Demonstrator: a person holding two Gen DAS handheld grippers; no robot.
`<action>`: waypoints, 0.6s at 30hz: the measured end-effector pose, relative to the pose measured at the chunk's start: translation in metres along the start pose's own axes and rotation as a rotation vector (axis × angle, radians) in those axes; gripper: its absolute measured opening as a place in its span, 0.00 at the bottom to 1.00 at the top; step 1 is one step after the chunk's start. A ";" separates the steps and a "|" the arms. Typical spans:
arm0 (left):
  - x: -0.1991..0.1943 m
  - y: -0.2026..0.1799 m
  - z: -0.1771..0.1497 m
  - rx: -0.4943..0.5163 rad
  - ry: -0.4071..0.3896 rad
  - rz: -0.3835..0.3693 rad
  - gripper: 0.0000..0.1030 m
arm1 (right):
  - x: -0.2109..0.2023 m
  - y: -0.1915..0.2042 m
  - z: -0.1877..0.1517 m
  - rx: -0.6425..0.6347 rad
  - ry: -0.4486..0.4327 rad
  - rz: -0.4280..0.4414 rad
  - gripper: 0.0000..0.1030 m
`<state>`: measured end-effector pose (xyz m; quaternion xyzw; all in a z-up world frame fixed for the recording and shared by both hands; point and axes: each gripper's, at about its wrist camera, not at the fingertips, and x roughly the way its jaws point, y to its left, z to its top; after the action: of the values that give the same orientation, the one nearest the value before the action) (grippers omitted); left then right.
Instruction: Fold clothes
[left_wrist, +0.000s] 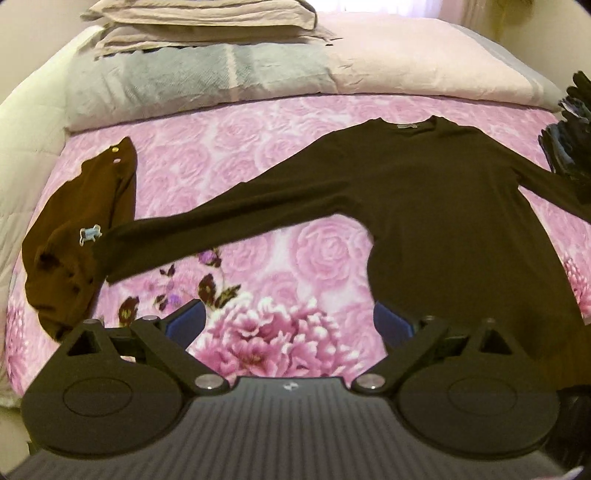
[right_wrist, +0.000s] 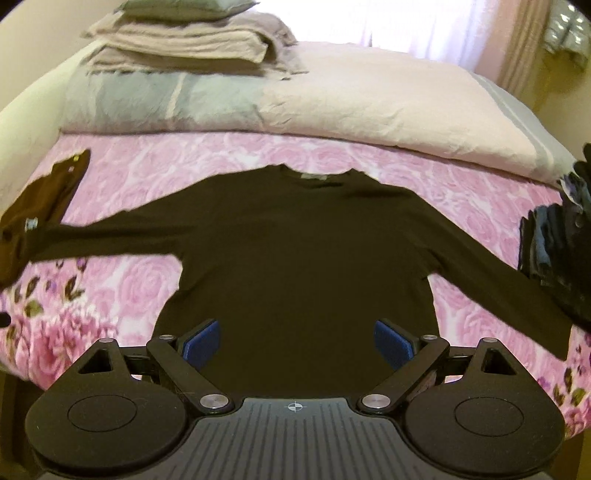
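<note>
Black long-sleeved top is lying flat on the pink floral bedspread, neckline toward the pillows, both sleeves spread out to the sides. Its left sleeve end is reaching the brown garment and appears to be overlapping its edge; that brown piece is lying crumpled near the bed's left side with a small pale tag showing.

Left gripper is hovering over bare bedspread just beside the top's lower left edge, fingers spread wide, grasping nothing. Right gripper is hovering over the top's lower body, blue pads wide apart, nothing between them.

A dark heap of clothes is sitting at the right edge, by the right sleeve. Folded duvet and stacked beige linens are lying at the head. No containers in sight.
</note>
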<state>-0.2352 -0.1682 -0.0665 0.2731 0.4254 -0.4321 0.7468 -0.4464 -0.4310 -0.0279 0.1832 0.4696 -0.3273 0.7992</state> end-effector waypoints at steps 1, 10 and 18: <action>-0.002 -0.002 0.000 -0.005 0.001 -0.003 0.93 | -0.001 0.000 -0.001 -0.006 0.001 0.000 0.90; -0.006 -0.019 0.022 0.035 -0.025 -0.009 0.93 | -0.004 -0.007 -0.013 0.015 0.016 0.015 0.90; -0.010 -0.028 0.034 0.060 -0.036 -0.003 0.93 | -0.005 -0.015 -0.014 0.009 0.010 0.004 0.90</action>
<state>-0.2490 -0.2038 -0.0418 0.2869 0.3990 -0.4506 0.7453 -0.4679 -0.4314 -0.0302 0.1893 0.4719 -0.3271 0.7966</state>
